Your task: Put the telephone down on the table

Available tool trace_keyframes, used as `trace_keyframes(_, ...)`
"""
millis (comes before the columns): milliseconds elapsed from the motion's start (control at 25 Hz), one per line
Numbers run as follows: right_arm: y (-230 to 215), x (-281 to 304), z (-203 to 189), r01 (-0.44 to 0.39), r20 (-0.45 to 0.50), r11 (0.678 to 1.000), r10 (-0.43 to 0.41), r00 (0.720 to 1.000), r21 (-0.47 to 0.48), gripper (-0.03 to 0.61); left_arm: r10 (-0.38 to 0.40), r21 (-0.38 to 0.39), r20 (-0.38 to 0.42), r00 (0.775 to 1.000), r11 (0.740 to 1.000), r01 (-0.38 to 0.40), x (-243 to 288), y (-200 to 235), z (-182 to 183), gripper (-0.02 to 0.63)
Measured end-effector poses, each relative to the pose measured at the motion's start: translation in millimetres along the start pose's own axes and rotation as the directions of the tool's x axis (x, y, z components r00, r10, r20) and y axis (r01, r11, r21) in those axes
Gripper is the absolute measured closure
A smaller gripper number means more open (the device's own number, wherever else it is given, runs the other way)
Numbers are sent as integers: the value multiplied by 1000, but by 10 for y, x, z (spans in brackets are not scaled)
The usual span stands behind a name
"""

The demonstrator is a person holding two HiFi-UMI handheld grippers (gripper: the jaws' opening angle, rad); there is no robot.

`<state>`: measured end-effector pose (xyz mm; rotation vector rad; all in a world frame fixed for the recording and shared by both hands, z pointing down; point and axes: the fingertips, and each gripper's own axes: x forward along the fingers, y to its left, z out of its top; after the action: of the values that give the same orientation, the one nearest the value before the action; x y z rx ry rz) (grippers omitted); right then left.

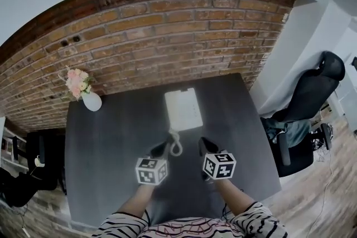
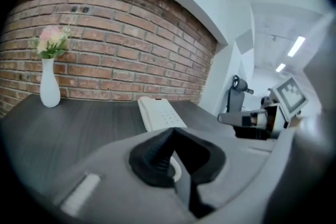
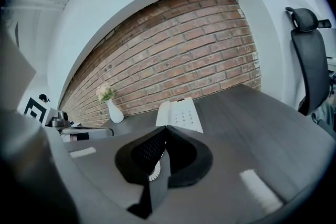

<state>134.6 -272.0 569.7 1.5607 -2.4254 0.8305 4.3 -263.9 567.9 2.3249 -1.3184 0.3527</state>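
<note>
The white telephone (image 1: 183,108) lies flat on the dark table (image 1: 111,142), toward the far middle, with its keypad up. Its coiled cord (image 1: 176,145) loops off the near edge toward me. My left gripper (image 1: 163,148) hovers just left of that cord, jaws shut with nothing between them. My right gripper (image 1: 207,145) is to the cord's right, also shut and empty. In the left gripper view the closed jaw tips (image 2: 171,131) point at the telephone (image 2: 157,113), a short way off. The right gripper view has the shut tips (image 3: 166,128) below the telephone (image 3: 181,113).
A white vase with pink flowers (image 1: 89,98) stands at the table's far left corner by the brick wall (image 1: 167,36). A black office chair (image 1: 309,103) sits off the right edge. A person's striped sleeves (image 1: 256,220) are at the near edge.
</note>
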Motion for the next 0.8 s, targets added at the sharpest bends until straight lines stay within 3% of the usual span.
trace_keyframes(160, 200, -229, -141, 35, 13, 999, -34, 999, -32, 578, -38, 18, -9, 999, 999, 38, -282, -97, -96, 614)
trace_keyframes(800, 1151, -978, -805, 124, 73, 992, -126, 989, 33, 578, -109, 53, -18, 994, 993, 110, -1528, -3, -584, 614)
